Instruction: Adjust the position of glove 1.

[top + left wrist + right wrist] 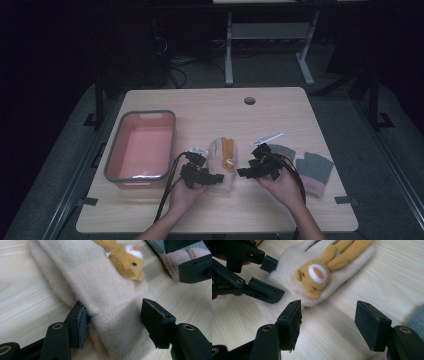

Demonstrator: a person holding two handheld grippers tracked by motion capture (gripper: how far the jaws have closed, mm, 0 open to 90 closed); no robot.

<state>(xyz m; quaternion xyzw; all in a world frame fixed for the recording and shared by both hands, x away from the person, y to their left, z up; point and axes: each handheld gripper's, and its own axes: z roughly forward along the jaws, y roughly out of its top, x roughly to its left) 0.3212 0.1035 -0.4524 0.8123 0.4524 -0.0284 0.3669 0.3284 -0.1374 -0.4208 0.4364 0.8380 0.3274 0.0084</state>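
A cream glove (221,159) with an orange bunny (228,151) sewn on it lies flat at the middle of the wooden table (280,115). My left gripper (210,176) comes in from the left at the glove's near end. In the left gripper view its jaws stand on either side of the glove's cuff (112,315) and both pads press into the fabric. The bunny (125,260) lies beyond them. My right gripper (245,172) hovers just right of the glove, open (327,315), with bare wood between its jaws. The bunny (314,277) and the left gripper (275,278) lie ahead of it.
A pink tub (145,114) with a grey rim stands at the left of the table. Two grey gloves (315,167) with pink cuffs lie at the right, behind my right hand. A round cable hole (249,100) sits near the far edge.
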